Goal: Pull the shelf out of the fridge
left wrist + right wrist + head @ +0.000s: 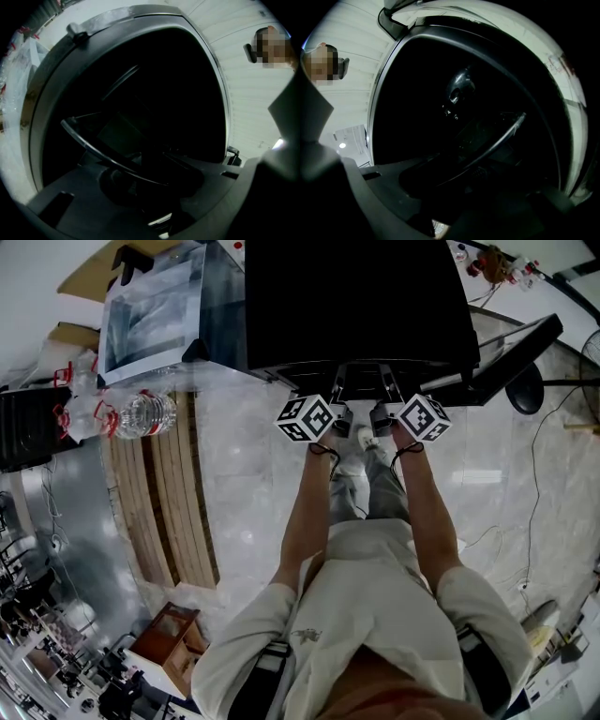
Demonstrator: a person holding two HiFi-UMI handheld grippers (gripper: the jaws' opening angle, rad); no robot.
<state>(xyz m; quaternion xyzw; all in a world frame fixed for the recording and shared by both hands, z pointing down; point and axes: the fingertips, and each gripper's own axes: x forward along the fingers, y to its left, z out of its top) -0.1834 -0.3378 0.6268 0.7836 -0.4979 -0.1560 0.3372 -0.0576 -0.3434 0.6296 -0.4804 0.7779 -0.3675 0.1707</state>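
Because the inside of the fridge [356,306] is so dark, I read the shelf [101,152] mostly by the pale line of its front rim, which crosses the lower part of the cabinet in both gripper views. The shelf sits inside the fridge, low in the opening, and I stand square before it with both arms stretched out. My left gripper [343,397] and my right gripper [382,397] reach into the opening side by side, close together, near the middle of that rim. Both are closed down narrow. The rim runs straight into each pair of jaws, so I take it that each one pinches the front edge of the shelf, though the gloom hides the pads themselves.

I judge the shelf to be a stiff, flat panel, probably glass with a moulded edge. That would make it rigid, smooth, none too light, and apt to crack if dropped or twisted. The front rim is the only part I can get at, and the right place to hold. With both grips near the centre, the pull ought to be straight, level and even, or the panel may skew and bind at its sides.
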